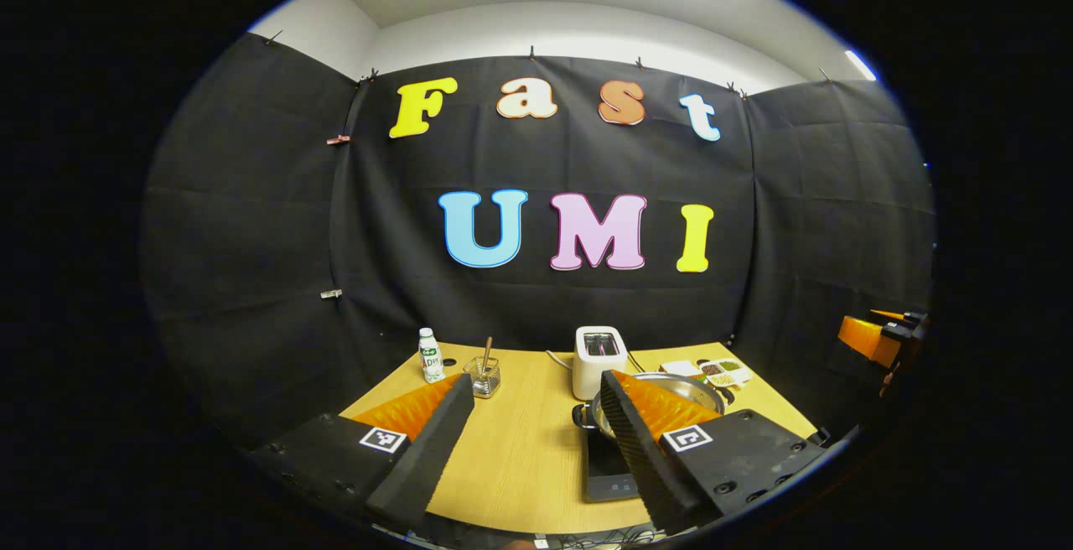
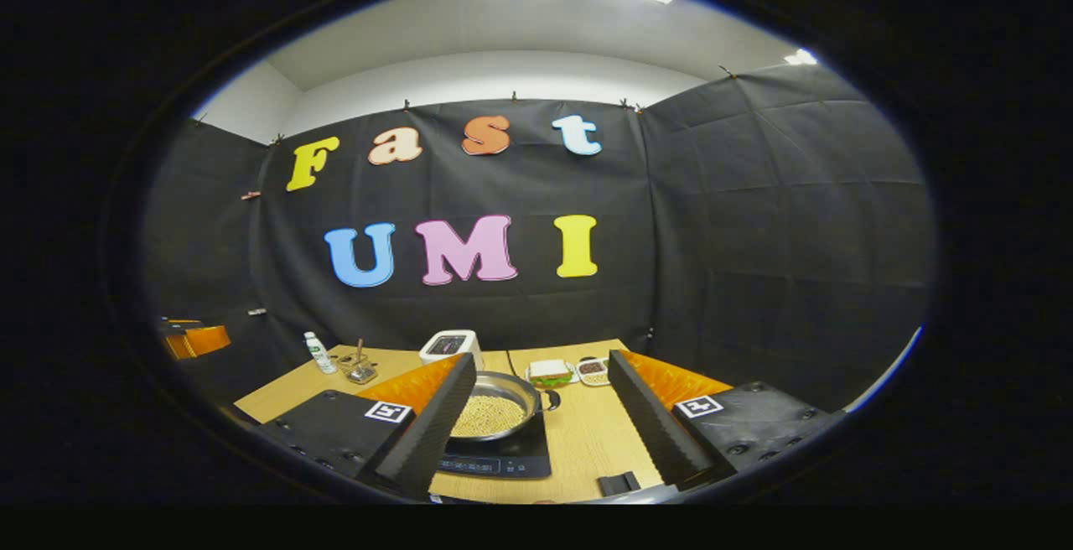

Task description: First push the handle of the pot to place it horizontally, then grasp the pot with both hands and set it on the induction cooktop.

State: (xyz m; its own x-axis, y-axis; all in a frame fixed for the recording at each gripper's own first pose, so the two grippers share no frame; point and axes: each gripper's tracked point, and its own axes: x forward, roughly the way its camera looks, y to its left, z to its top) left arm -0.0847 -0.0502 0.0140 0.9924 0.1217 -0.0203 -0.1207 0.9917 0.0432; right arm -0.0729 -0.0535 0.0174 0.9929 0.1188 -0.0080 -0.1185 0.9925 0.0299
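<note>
the pot [image 2: 493, 409] sits on the cooktop [image 2: 503, 456], beyond your right gripper [image 2: 541, 424]'s inner finger. both your grippers, the left gripper [image 1: 536, 441] too, are spread wide and hold nothing. swing low and you'd likely clip its rim, spilling the beans [image 2: 484, 416].

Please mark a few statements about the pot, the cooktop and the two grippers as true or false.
1. The pot sits on the cooktop. True.
2. The pot is empty. False: it holds small pale grains.
3. The right gripper is shut on the pot. False: its jaws stand wide apart and hold nothing.
4. The left gripper is open. True.
5. A toaster stands behind the pot. True.
6. The bottle lies on its side. False: it stands upright near the table's far left corner.
</note>
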